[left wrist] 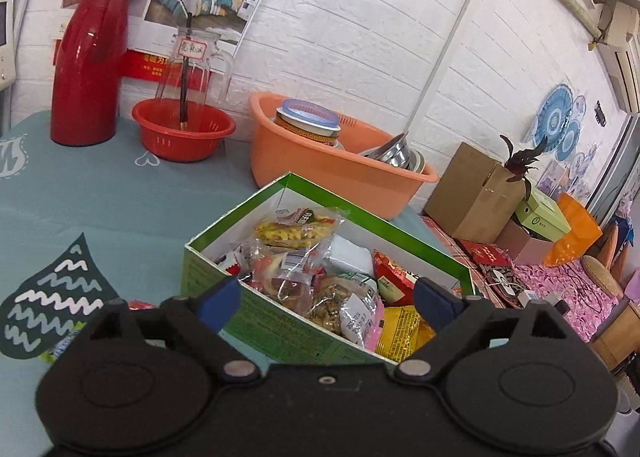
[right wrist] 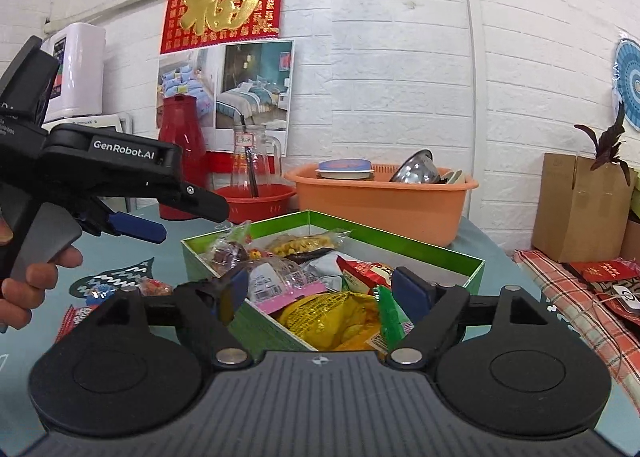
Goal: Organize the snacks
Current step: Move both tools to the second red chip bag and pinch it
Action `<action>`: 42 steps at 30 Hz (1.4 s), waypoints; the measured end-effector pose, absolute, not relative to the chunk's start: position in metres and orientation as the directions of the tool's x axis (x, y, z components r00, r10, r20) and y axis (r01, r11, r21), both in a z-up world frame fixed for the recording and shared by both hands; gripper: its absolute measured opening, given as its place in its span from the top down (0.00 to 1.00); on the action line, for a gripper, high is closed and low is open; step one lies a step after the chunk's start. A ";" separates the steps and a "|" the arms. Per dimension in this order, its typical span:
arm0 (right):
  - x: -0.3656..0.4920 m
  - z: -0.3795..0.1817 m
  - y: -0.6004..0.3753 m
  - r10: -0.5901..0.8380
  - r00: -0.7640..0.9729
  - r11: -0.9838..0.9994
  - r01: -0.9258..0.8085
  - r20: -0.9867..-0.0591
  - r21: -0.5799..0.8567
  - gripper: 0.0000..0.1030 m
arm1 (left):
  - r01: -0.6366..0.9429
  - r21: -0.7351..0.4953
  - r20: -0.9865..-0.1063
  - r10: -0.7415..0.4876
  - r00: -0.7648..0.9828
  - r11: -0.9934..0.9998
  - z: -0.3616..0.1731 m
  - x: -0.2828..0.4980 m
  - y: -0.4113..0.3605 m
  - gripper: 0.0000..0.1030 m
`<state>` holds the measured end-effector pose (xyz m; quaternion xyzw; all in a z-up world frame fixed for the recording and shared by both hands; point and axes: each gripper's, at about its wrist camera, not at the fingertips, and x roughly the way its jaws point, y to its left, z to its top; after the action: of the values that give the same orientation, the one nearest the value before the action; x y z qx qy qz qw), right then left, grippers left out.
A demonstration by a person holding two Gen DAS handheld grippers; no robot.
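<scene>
Snacks fill the green box on the teal tablecloth; the left gripper and right gripper both hover wide, holding nothing.

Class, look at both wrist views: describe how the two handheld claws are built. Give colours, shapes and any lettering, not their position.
Each claw is matte black plastic with two round disc housings, silver pivot bolts and blue fingertip pads. The left claw and right claw match. From the side, the left claw shows white "GenRobot.AI" lettering, a grey trigger and a bare hand on the handle. No cables visible.
</scene>
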<state>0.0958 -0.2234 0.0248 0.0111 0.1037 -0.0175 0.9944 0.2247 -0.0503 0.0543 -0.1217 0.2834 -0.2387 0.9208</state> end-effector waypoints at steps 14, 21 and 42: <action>0.061 0.016 -0.169 0.182 0.940 0.983 -0.163 -0.290 0.088 0.00 | 0.150 -0.316 -0.565 -0.313 0.764 0.937 0.020 0.174 0.048 0.00; 0.055 0.013 -0.158 0.196 0.928 0.980 -0.176 -0.318 0.089 0.00 | 0.119 -0.359 -0.616 -0.330 0.715 0.926 -0.007 0.204 0.063 0.00; 0.062 -0.017 -0.170 0.259 0.850 0.958 -0.166 -0.459 0.233 0.00 | 0.397 -0.424 -0.594 -0.581 0.556 0.814 -0.020 0.141 0.019 0.14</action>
<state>0.0621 -0.1703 -0.0174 0.0926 0.2505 0.1108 0.9573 0.1405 0.0189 -0.0202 -0.1214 0.3787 -0.2800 0.8737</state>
